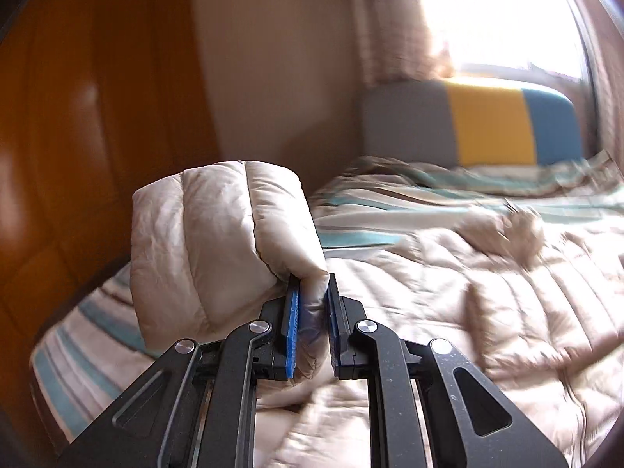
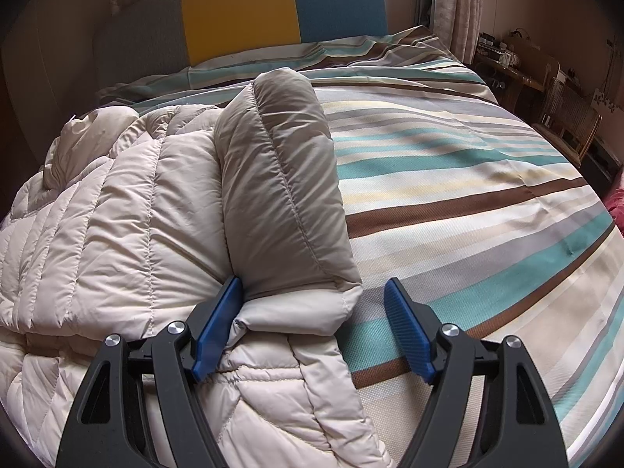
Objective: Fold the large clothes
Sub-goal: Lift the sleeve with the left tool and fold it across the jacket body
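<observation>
1. The left tongs [image 1: 312, 308] are pressed together on a fold of the cream puffer jacket [image 1: 218, 241] — a quilted end bulges up past the blue pads [image 1: 291, 335].
2. The right tongs [image 2: 312, 327] are spread wide; one pad [image 2: 218, 327] touches the jacket's raised sleeve [image 2: 284, 195], the other stands clear of it over the bedding.
3. The rest of the jacket lies bunched along the left side of the bed — on the striped duvet cover [image 2: 448, 195].
4. At the far edge stands a grey, yellow and blue headboard [image 2: 238, 11], with curtains [image 1: 394, 23] behind.
</observation>
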The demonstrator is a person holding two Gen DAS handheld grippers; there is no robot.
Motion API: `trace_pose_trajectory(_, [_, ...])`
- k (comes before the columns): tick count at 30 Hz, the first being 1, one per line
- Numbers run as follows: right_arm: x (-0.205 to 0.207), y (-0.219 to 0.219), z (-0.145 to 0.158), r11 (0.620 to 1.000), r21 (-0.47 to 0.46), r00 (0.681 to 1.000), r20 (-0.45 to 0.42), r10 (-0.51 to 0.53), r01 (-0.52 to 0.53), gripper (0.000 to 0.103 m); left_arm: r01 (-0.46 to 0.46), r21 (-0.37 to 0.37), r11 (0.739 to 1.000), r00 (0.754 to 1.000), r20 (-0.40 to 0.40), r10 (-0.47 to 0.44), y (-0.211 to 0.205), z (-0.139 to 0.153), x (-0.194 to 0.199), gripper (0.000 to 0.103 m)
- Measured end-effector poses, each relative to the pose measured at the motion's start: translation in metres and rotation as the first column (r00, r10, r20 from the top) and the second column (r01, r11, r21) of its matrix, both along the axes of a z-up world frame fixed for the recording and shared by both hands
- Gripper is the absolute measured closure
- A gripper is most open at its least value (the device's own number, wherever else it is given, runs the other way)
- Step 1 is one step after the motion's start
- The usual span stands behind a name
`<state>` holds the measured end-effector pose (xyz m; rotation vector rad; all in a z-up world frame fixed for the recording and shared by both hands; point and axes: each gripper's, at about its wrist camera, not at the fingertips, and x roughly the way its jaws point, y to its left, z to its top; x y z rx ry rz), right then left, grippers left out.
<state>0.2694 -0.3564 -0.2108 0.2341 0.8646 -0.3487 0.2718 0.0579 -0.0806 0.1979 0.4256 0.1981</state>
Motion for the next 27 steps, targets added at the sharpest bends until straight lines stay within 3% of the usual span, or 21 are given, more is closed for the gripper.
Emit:
trace_pose_trajectory(9, [0.0,0.0,0.0,1.0,0.0,1.0,0.0,0.0,0.0,0.028,0.171,0.122,0.978,0.984,-0.079,-0.162,-0.084,-0.021,-0.004,0.09])
trace_pose_trajectory(16, [0.0,0.0,0.0,1.0,0.001,1.0,0.0,0.0,0.0,0.028,0.266,0.109,0.958,0.955,-0.166,-0.247,-0.128,-0.039,0.002,0.09])
trace_pose_trajectory(25, [-0.001,-0.002,0.0,1.0,0.003,1.0,0.001,0.0,0.0,0.028,0.383,0.206,0.9,0.901,-0.297,-0.315,-0.175,-0.075,0.007,0.09])
trace_pose_trajectory(27, [-0.001,-0.002,0.0,1.0,0.004,1.0,0.001,0.0,0.0,0.028,0.403,0.226,0.887,0.889,-0.328,-0.32,-0.181,-0.082,0.009,0.083])
